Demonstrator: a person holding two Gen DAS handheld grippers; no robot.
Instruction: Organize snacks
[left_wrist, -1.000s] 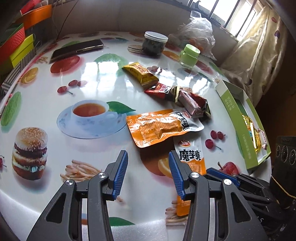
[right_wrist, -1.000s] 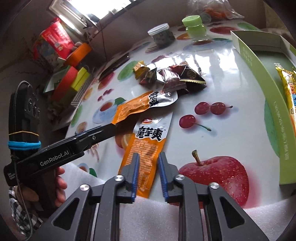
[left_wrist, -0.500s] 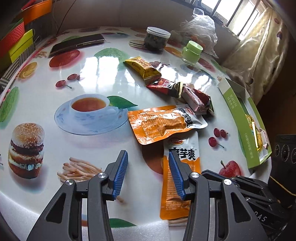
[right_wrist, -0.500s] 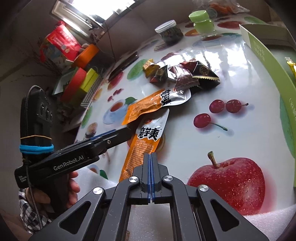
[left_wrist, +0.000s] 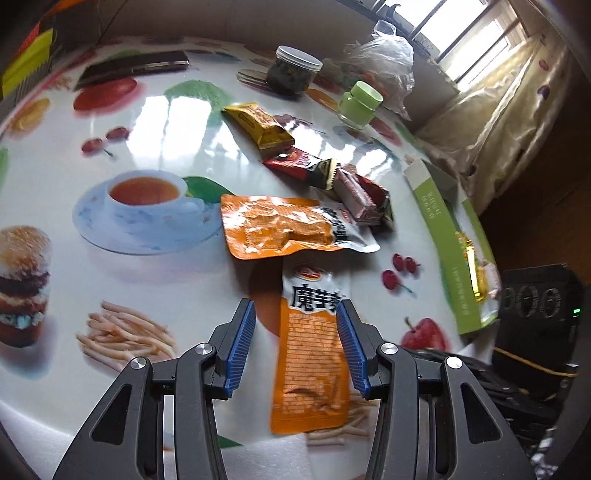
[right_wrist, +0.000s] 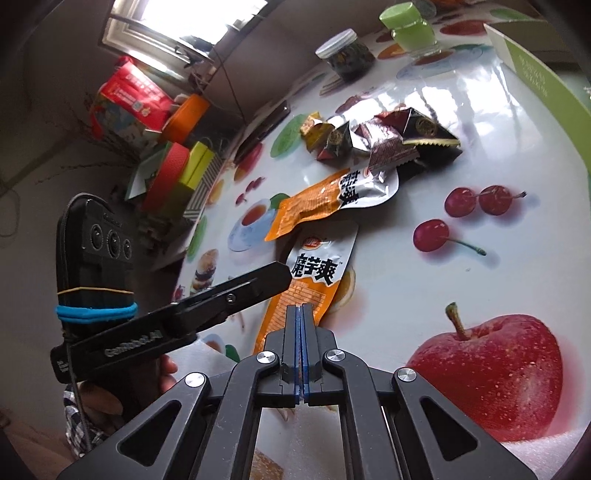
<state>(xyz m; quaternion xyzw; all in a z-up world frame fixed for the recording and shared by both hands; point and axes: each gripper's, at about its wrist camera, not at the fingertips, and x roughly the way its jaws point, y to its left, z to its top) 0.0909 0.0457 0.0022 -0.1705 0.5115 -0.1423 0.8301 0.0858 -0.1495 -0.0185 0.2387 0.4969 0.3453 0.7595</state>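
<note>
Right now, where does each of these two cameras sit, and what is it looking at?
Left wrist: on the left gripper, looking down over the table; only its own open fingers show.
Right wrist: on the right gripper, shut on the orange snack packet; the left hand shows.
Shared: that packet, the green box.

Glossy food-print table (left_wrist: 110, 122), bright barred window (left_wrist: 476, 40), pale curtain (left_wrist: 502, 122), grey wall (right_wrist: 55, 74)

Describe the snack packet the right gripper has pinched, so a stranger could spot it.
On the food-print table, find the printed apple. Beside it the right gripper pinches the orange-and-white pouch. Unlike the creased orange pouch, its white top bears bold black characters.
</note>
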